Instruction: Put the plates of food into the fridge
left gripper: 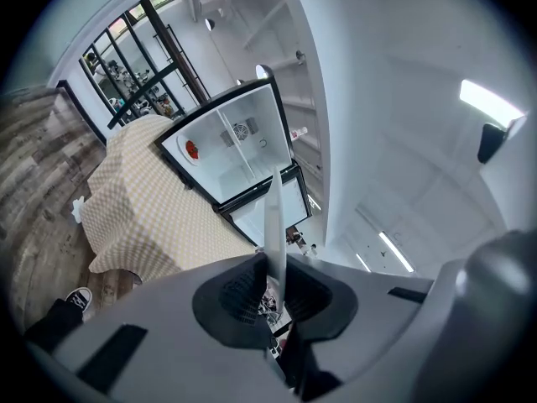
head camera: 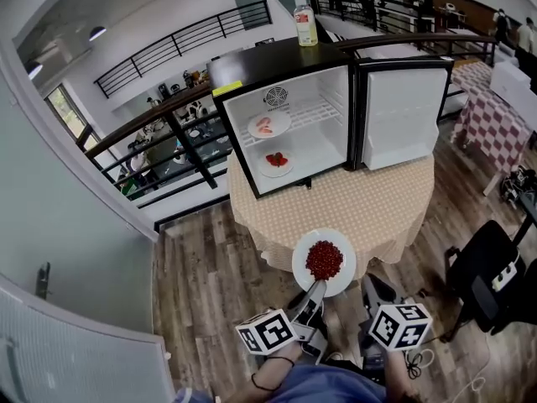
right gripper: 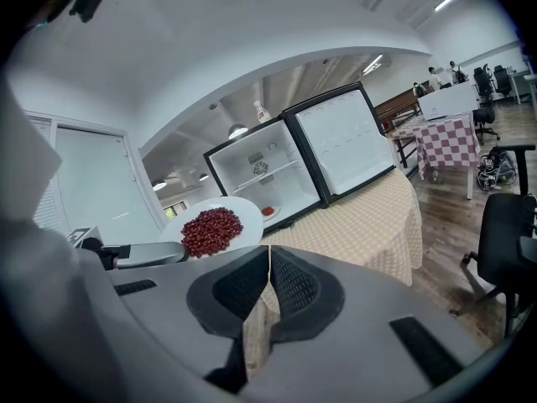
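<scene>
A white plate of red berries point(head camera: 324, 261) hangs over the near edge of the round table point(head camera: 394, 217), with my left gripper point(head camera: 316, 285) shut on its near rim. In the left gripper view the plate point(left gripper: 274, 217) shows edge-on between the pads. The right gripper view shows the same plate point(right gripper: 214, 229) to the left. My right gripper point(head camera: 369, 282) is beside it on the right, shut with nothing in it point(right gripper: 268, 275). The small fridge point(head camera: 289, 120) stands open on the table, with one plate point(head camera: 269, 125) on its shelf and another point(head camera: 275, 161) on its floor.
The fridge door point(head camera: 401, 116) swings out to the right. A bottle point(head camera: 305, 19) stands on top of the fridge. A black chair point(head camera: 487, 275) is at the right, a checkered table point(head camera: 495, 120) is farther back, and a railing point(head camera: 168, 141) runs behind the table.
</scene>
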The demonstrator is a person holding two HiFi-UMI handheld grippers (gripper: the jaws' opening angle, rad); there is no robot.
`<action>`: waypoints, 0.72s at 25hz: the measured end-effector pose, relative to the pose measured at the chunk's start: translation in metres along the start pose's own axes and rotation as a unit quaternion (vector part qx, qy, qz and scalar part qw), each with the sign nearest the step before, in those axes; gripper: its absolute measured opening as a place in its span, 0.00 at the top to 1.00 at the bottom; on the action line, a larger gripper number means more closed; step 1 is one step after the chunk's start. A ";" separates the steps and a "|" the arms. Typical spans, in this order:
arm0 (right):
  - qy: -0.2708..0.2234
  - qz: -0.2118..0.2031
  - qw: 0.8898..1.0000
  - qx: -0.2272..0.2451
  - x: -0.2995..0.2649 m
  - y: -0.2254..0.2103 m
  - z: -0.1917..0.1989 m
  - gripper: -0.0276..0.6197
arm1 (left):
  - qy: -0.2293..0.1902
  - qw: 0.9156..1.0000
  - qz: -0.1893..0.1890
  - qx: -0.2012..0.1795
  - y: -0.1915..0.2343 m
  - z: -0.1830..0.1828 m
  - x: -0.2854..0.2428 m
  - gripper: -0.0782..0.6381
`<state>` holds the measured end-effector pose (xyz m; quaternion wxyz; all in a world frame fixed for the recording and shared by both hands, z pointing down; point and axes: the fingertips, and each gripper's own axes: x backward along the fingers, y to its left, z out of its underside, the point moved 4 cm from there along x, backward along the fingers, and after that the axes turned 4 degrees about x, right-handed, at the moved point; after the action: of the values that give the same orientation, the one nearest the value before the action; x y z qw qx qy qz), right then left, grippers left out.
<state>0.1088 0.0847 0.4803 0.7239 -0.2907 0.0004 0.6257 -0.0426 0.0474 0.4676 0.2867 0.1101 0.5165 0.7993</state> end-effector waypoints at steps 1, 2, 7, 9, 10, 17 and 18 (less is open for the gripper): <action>0.000 -0.001 1.000 0.000 -0.007 -0.002 -0.004 0.92 | 0.000 1.000 -0.001 0.001 0.002 -0.005 -0.006 0.82; 0.001 -0.002 1.000 0.001 -0.014 -0.002 -0.009 0.92 | 0.000 1.000 -0.001 0.002 0.004 -0.011 -0.013 0.82; 0.003 -0.001 1.000 0.000 -0.048 -0.008 -0.032 0.92 | -0.001 1.000 0.005 0.002 0.008 -0.048 -0.049 0.82; 0.003 0.006 1.000 -0.002 -0.061 -0.013 -0.041 0.92 | 0.000 1.000 0.009 0.003 0.010 -0.062 -0.062 0.82; 0.002 0.009 1.000 -0.002 -0.067 -0.015 -0.046 0.92 | 0.002 1.000 0.010 0.003 0.011 -0.068 -0.068 0.82; 0.003 0.020 1.000 -0.002 -0.118 -0.014 -0.072 0.92 | 0.010 1.000 0.017 0.009 0.028 -0.115 -0.101 0.82; 0.004 0.020 1.000 -0.001 -0.125 -0.013 -0.075 0.92 | 0.009 1.000 0.019 0.010 0.031 -0.122 -0.104 0.82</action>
<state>0.1202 -0.0609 0.4689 0.7110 -0.2937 0.0090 0.6388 -0.0267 -0.1145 0.4536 0.2655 0.1153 0.5248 0.8005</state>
